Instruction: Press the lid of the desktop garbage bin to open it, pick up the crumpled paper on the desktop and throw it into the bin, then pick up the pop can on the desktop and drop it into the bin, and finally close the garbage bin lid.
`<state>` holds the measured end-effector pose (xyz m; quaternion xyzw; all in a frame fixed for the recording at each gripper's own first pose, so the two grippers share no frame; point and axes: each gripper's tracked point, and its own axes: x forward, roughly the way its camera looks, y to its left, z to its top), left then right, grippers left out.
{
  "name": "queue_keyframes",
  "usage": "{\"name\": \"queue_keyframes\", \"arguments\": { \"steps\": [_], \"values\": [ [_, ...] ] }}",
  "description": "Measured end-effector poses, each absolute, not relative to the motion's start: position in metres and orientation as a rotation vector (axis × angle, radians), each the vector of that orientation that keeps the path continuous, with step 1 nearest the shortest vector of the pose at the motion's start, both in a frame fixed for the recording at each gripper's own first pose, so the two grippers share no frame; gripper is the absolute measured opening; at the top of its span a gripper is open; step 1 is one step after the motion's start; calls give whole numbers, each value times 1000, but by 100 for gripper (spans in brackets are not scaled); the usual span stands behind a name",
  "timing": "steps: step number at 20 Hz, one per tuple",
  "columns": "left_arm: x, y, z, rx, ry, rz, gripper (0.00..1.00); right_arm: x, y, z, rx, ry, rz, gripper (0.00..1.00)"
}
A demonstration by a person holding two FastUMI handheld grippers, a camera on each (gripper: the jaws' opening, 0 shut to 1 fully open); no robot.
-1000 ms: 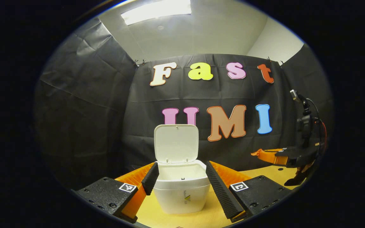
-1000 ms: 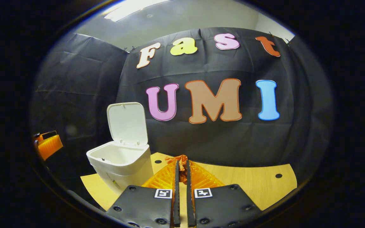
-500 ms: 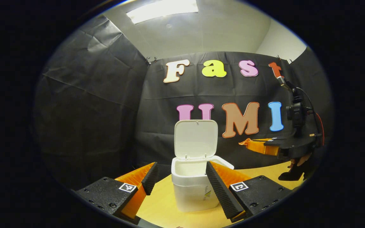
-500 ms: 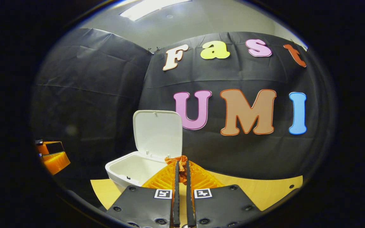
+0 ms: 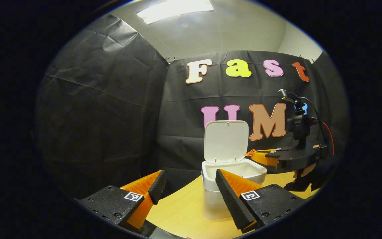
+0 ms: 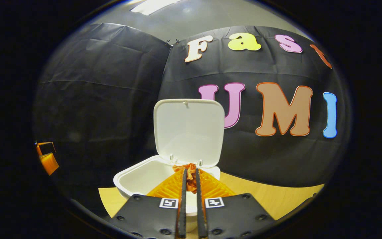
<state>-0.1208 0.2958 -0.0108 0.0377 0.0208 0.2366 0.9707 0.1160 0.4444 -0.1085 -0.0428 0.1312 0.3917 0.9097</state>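
The right gripper (image 6: 189,174) is pinching the crumpled paper (image 6: 187,168) at its fingertips, hanging right over the open bin (image 6: 138,177), whose lid (image 6: 188,131) is standing upright just ahead. The left gripper (image 5: 188,182) is sitting with its jaws wide apart and empty, near the tabletop (image 5: 181,209); its own view is catching a hand (image 5: 305,172) under the right gripper, off to its right beside the bin.
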Motion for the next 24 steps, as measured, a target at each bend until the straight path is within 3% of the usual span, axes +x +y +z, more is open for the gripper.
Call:
{"name": "queue_keyframes", "arguments": {
  "steps": [3, 6, 15, 24],
  "values": [
    [-122, 298, -12, 85, 45, 489, 93, 113, 456, -123, -73, 325, 828, 63],
    [-116, 293, -12, 82, 45, 473, 93, 113, 452, -120, -66, 320, 814, 96],
    [-69, 244, -1, 84, 5, 344, 91, 112, 364, -61, 1, 184, 692, 98],
    [-12, 151, -4, 33, -11, 125, 92, 120, 221, -43, 4, 153, 457, 98]
  ]
}}
